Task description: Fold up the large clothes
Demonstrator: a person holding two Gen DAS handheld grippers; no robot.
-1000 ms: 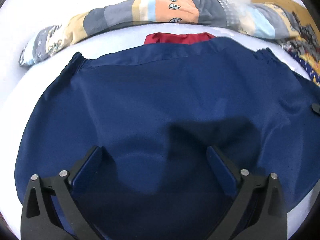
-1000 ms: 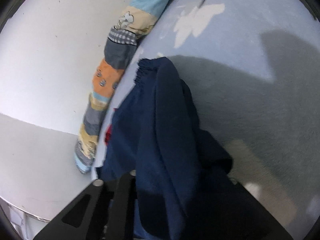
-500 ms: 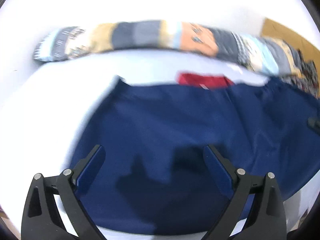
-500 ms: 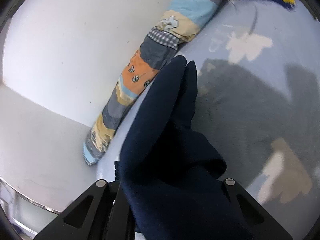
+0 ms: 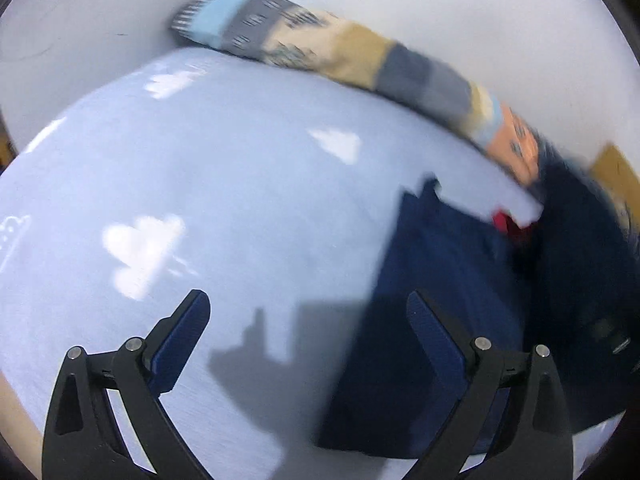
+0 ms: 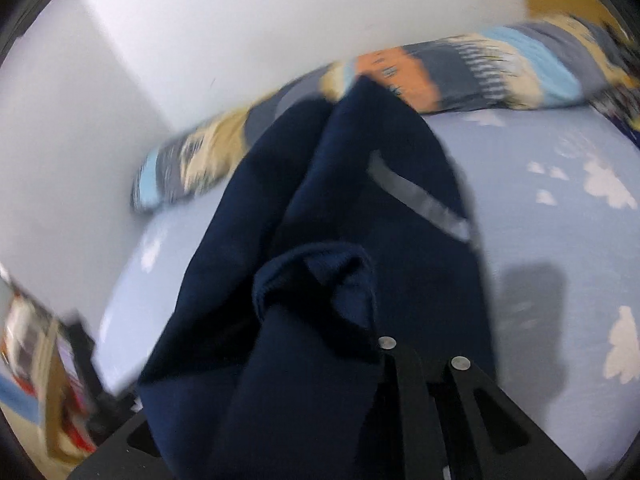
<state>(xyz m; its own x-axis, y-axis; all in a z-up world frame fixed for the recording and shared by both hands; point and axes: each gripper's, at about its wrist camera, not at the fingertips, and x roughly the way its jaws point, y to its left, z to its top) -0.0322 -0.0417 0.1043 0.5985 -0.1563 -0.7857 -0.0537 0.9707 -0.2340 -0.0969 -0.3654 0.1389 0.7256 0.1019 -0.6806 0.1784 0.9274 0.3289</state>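
Note:
A large navy garment (image 5: 448,304) lies at the right of the light blue bed sheet (image 5: 200,200) in the left wrist view; a red inner patch (image 5: 505,222) shows at its far edge. My left gripper (image 5: 308,316) is open and empty, over the sheet just left of the garment. My right gripper (image 6: 320,344) is shut on a bunched part of the navy garment (image 6: 320,216), which drapes over its fingers and hides them. A grey strip (image 6: 420,200) shows on the lifted cloth.
A patchwork bolster (image 5: 360,60) lies along the white wall at the far edge of the bed; it also shows in the right wrist view (image 6: 460,72). White cloud prints (image 5: 140,248) mark the sheet. Blurred clutter (image 6: 48,380) sits past the bed's left edge.
My left gripper has swung left off the garment, now over bare sheet. My right gripper has carried the bunched navy cloth up and across toward the left; both views are motion-blurred.

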